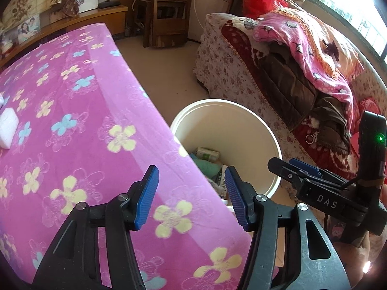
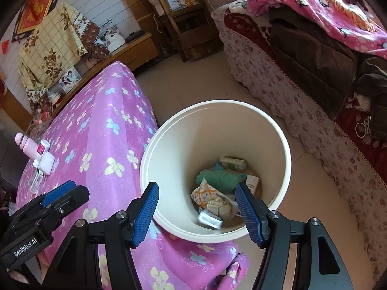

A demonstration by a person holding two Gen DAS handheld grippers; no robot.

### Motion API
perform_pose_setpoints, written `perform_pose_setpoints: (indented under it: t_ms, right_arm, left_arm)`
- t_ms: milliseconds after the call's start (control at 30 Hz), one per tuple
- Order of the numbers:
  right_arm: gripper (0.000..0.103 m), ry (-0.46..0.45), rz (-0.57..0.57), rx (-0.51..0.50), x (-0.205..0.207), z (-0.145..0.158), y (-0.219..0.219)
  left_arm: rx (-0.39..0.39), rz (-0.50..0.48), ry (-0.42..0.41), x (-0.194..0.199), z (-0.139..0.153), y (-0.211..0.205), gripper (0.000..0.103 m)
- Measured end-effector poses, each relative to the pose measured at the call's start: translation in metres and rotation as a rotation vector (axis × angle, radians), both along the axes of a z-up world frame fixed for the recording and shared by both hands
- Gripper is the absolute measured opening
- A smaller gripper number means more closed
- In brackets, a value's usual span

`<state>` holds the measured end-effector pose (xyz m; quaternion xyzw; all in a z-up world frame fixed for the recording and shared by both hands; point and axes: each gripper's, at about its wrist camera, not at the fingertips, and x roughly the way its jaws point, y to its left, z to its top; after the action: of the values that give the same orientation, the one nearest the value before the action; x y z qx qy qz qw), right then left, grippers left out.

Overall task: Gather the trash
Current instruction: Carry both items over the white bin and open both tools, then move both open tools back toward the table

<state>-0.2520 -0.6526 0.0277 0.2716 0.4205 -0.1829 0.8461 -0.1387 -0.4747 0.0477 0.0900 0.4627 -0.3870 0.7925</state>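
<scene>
A cream bucket stands on the floor beside the table with the pink flowered cloth; it also shows in the left wrist view. Inside lie a green cloth, small cartons, a patterned wrapper and crumpled paper. My right gripper is open and empty above the bucket's near rim. My left gripper is open and empty over the table's edge, next to the bucket. A white packet lies on the table at far left.
A pink bottle and small white items sit on the table's far side. A sofa with blankets and clothes runs along the right. A wooden chair and a low cabinet stand at the back.
</scene>
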Motion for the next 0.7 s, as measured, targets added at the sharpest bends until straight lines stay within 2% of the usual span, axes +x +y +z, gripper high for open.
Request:
perform_pose_setpoints:
  t_ms: [367,500,700]
  right_arm:
    - [0.064,0.001,0.068,-0.011,0.016,0.01,0.031]
    - [0.064,-0.009,0.094,0.014,0.024,0.017,0.043]
    - [0.064,-0.027,0.153,-0.003,0.043,0.034,0.074]
  left_arm:
    - [0.018,0.065,-0.036,0.007,0.004,0.03,0.055]
    - [0.023,0.092,-0.052,0.011,0.007,0.045,0.056]
    - [0.026,0.137,-0.079,0.021,0.013,0.076,0.056]
